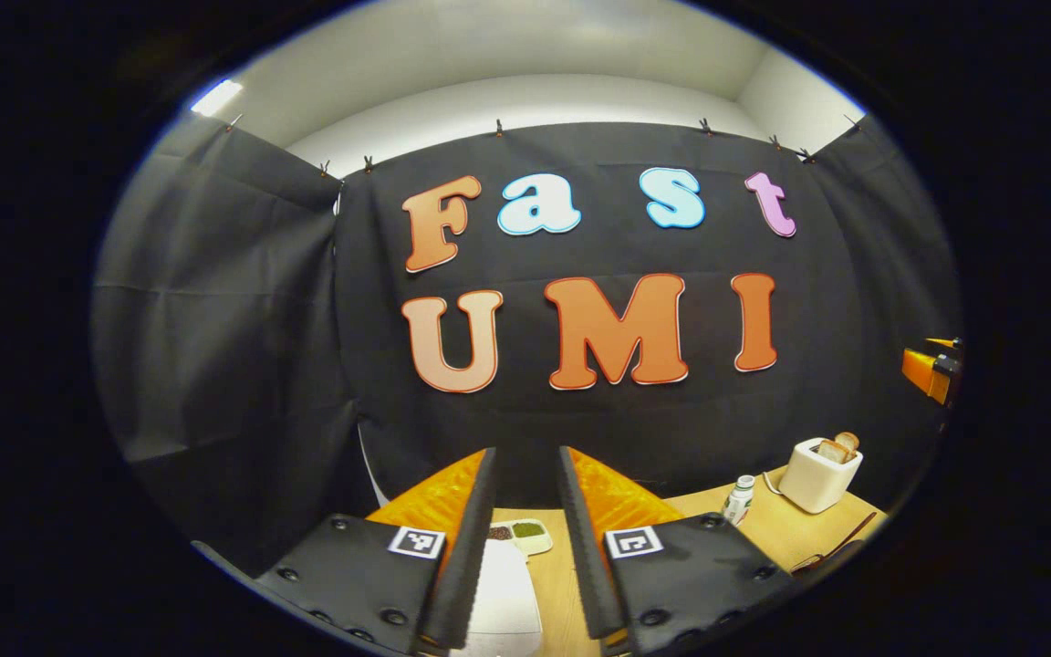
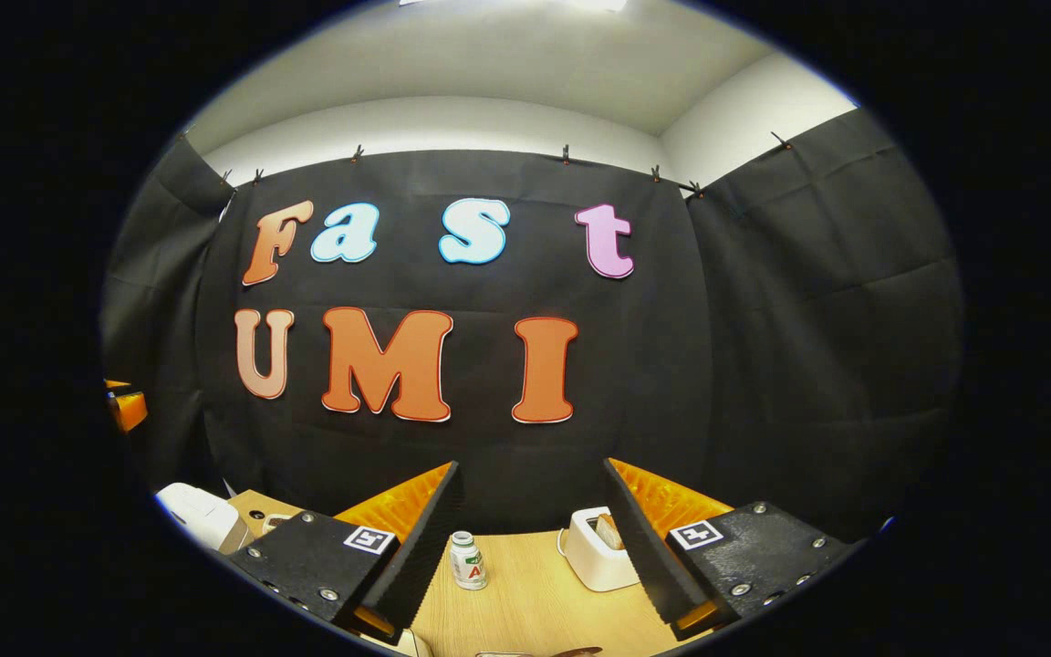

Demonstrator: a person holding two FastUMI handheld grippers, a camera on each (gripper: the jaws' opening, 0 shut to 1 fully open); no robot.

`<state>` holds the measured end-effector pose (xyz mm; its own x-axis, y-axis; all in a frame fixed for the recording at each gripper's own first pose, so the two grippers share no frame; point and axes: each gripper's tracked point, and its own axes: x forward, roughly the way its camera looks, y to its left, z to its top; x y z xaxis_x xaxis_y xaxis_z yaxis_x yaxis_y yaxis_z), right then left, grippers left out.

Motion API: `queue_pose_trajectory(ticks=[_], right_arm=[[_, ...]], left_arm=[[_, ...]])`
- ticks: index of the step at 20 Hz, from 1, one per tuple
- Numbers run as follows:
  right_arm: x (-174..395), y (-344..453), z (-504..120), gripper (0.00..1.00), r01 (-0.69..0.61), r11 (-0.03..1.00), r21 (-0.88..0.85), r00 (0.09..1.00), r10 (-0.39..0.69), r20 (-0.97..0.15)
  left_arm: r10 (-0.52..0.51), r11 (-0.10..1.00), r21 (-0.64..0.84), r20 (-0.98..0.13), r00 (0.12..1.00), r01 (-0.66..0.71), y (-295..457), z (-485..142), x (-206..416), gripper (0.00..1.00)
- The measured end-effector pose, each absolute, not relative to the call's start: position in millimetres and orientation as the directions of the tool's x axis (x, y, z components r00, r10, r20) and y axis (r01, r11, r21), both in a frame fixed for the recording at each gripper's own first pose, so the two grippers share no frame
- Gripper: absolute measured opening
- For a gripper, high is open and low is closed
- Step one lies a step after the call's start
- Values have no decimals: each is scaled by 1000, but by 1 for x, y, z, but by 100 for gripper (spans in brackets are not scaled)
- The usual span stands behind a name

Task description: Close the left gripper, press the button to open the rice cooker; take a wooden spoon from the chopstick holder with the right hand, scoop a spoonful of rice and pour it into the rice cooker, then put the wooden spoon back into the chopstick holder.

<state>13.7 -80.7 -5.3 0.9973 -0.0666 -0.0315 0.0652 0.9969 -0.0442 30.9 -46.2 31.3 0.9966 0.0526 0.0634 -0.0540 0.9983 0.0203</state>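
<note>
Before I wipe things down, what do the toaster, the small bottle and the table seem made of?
Toaster: likely plastic, smooth cream shell with a soft sheen. Small bottle: seemingly white plastic, opaque, with a cap and printed label. Table: wood or wood-look laminate, pale with faint grain; which one can't be told.

Right gripper (image 2: 535, 547) is up off the table (image 2: 535, 607) with its fingers spread wide. Between them sit a small bottle (image 2: 468, 560) and a white toaster (image 2: 597, 547). Rice cooker (image 2: 202, 516) is off at the left edge.
</note>
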Motion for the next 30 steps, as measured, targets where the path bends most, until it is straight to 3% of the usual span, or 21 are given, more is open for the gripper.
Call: queue_pose_trajectory(ticks=[3,4,8,12,15,20,24,30], right_arm=[[15,-87,-10,94,81,996,-38,995,-83,-51],[16,-89,-10,94,87,995,-39,995,-89,-54],[14,-100,-8,94,115,992,-53,992,-118,-53],[10,-110,-5,94,139,986,-89,989,-144,-45],[5,-117,-8,94,157,982,-108,985,-164,-52],[-6,-125,-28,94,175,973,-151,976,-191,-102],[-13,-131,-51,94,184,972,-146,961,-209,-181],[-18,-131,-64,94,194,969,-153,951,-224,-213]], left_arm=[[95,995,20,30,995,-95,-27,23,40,8],[109,994,19,13,994,-109,-18,24,35,6],[115,989,-77,-109,987,-124,5,9,64,5],[71,959,-234,-341,938,-157,33,-30,84,5],[72,962,-192,-500,863,-192,52,-67,85,5],[-20,941,-245,-730,683,-233,50,-142,67,5],[-46,926,-247,-825,563,-287,54,-185,51,5],[-94,908,-242,-913,396,-343,47,-245,26,5]])
